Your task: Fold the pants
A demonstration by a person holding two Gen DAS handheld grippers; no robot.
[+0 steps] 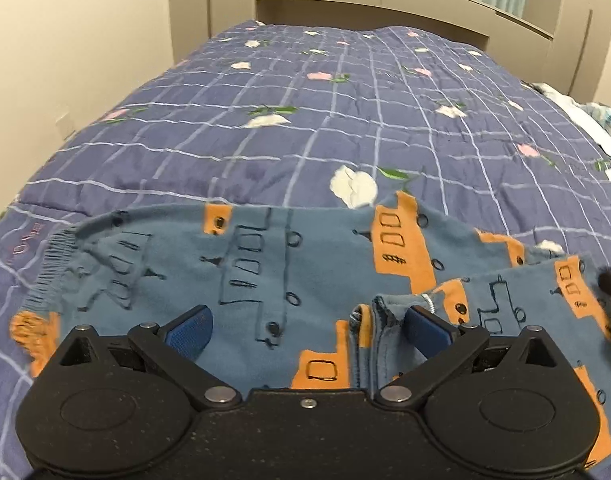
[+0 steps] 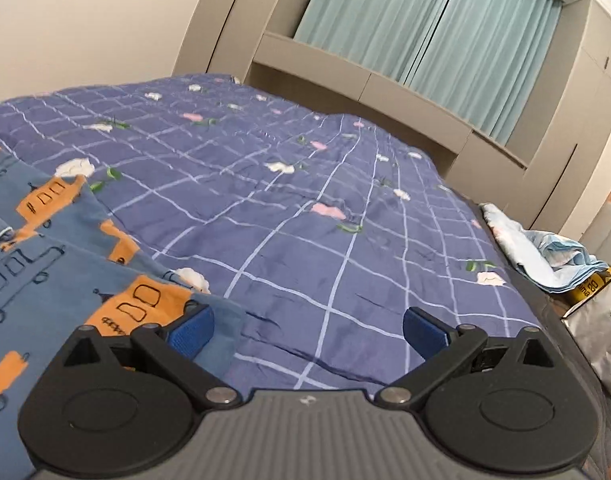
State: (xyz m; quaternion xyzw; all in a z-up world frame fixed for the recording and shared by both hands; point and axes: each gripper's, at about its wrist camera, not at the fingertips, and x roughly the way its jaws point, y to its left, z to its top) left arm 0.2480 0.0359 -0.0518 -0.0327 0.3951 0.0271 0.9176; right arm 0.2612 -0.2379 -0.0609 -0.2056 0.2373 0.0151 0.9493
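Blue pants (image 1: 265, 280) printed with orange buildings lie across the near part of the bed, elastic waistband at the left. My left gripper (image 1: 307, 330) hovers just above the pants, open wide, its blue pads (image 1: 189, 330) apart with only flat cloth and a folded seam edge below them. In the right wrist view the pants (image 2: 57, 272) fill the lower left. My right gripper (image 2: 307, 332) is open over the cloth's right edge and the bare quilt, nothing between its pads (image 2: 193, 330). A dark blurred tip of the other gripper shows at the right edge of the left wrist view.
The bed carries a purple checked quilt (image 2: 305, 200) with flower prints. A beige headboard and cabinets with teal curtains (image 2: 425, 24) stand behind. Crumpled light-blue cloth (image 2: 545, 252) lies at the bed's right edge, beside a silver bag (image 2: 601, 328).
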